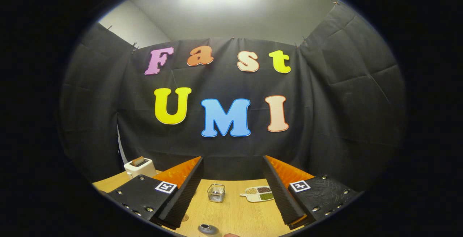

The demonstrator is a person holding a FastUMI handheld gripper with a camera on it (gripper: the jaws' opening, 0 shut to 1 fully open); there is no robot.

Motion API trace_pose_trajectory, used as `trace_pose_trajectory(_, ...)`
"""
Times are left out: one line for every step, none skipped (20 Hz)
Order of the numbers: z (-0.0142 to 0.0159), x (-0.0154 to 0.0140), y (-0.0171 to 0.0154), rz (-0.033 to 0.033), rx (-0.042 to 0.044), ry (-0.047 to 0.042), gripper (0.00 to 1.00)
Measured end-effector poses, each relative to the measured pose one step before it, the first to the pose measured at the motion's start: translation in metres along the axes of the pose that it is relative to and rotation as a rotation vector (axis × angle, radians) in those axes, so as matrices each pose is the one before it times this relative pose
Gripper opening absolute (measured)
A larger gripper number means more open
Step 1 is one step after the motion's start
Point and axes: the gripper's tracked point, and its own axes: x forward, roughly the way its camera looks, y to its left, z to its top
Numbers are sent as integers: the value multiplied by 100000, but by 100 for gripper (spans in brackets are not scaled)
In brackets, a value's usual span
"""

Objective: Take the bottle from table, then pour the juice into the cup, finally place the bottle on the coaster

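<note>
**Here, fingers spread wide above the wooden table**

Here the gripper hovers over a wooden table with its two fingers well apart and nothing held between them. In the gap, beyond the fingertips, stands a small wire basket. Just beside it, toward the right finger, lies a divided dish holding what look like grains in separate compartments. Nearer, between the fingers, sits a rounded grey top with a dark opening; whether it belongs to the bottle or the cup cannot be told. A white toaster stands beyond the left finger, against the black cloth wall.
</note>
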Motion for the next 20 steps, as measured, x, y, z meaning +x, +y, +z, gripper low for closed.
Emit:
trace_pose_trajectory(-453, -91, 210, 932, 289, 188, 98)
trace_pose_trajectory(-218, 247, 278, 1059, 709, 264, 98)
trace_pose_trajectory(-199, 169, 208, 1111, 928, -120, 98)
trace_pose_trajectory(-306, -58, 140, 766, 596, -82, 98)
trace_pose_trajectory(-248, -61, 100, 599, 219, -160, 98)
trace_pose_trajectory(-162, -181, 65, 365, 263, -292, 98)
trace_pose_trajectory(-395, -542, 3, 87, 200, -78, 98)
trace_pose_trajectory(-445, -225, 126, 466, 212, -331, 98)
trace_pose_trajectory(-544, -269, 34, 283, 42, -154, 98)
trace_pose_trajectory(-826, -175, 60, 117, -71, 27, 98)
trace_pose_trajectory(-1047, -286, 22, 180, -368, 44, 98)
trace_pose_trajectory(-1338, -315, 170, 422, -181, 378, 98)
trace_pose_trajectory(-1331, -321, 270, 760, -51, 540, 98)
trace_pose_trajectory(-1472, -435, 286, 856, 372, 607, 98)
trace_pose_trajectory(-1358, -348, 219, 784, 980, 220, 98)
trace_pose_trajectory(-1446, -447, 169, 421, 912, 270, 98)
trace_pose_trajectory(-1436, -292, 160, 482, 500, 545, 98)
trace_pose_trajectory(-1566, -418, 298, 369, 353, 435, 98)
trace_pose_trajectory(-1286, -299, 272, 625, -273, 228, 98)
trace_pose_trajectory(-1516, -241, 347, 292, -502, 976, 98)
